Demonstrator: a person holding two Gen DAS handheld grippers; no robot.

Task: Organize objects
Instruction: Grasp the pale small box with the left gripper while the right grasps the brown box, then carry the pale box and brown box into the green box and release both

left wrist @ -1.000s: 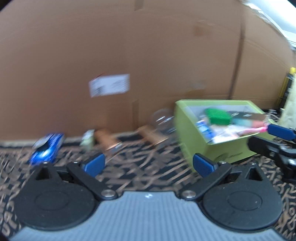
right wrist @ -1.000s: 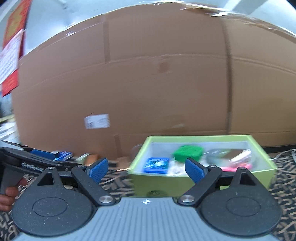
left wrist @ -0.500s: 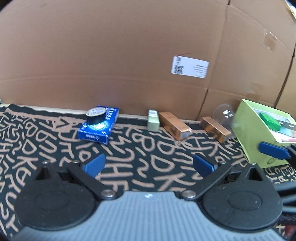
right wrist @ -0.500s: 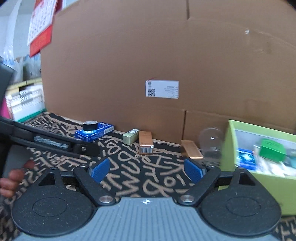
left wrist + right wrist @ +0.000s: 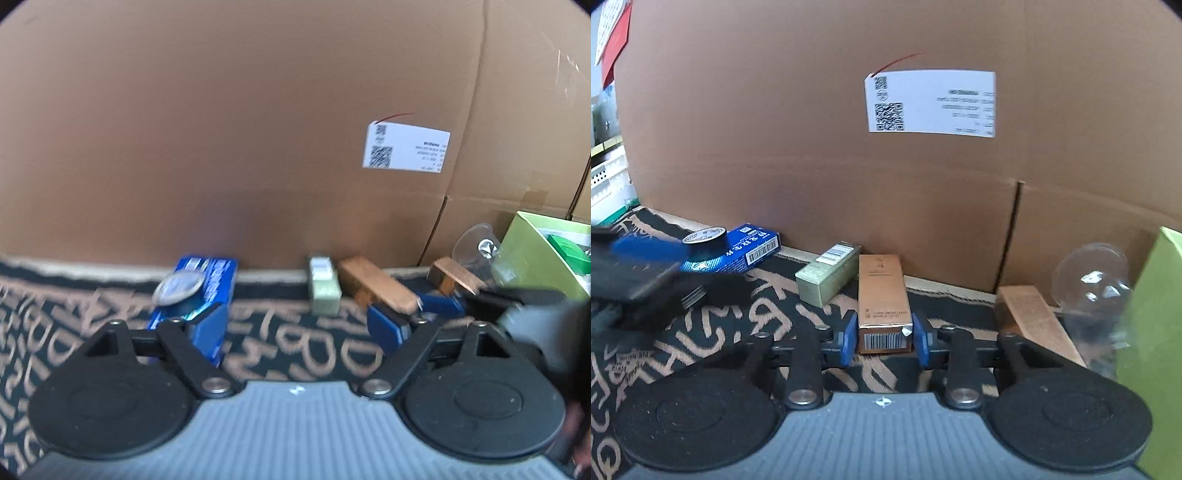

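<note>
Right gripper (image 5: 884,338) jaws closing on the copper carton (image 5: 884,295), pads flanking its near barcode end, seemingly touching. Likely light, stiff card, glossy, so side grip suits. Left gripper (image 5: 295,325) closing, nothing between; blue box (image 5: 201,286) ahead-left. Patterned mat (image 5: 738,332) below, cardboard wall (image 5: 812,147) behind, green bin (image 5: 1160,332) right.

A copper-coloured carton (image 5: 884,306) lies flat at centre frame, barcode end forward; blue box (image 5: 738,251) with tape roll (image 5: 705,240) upper left.
</note>
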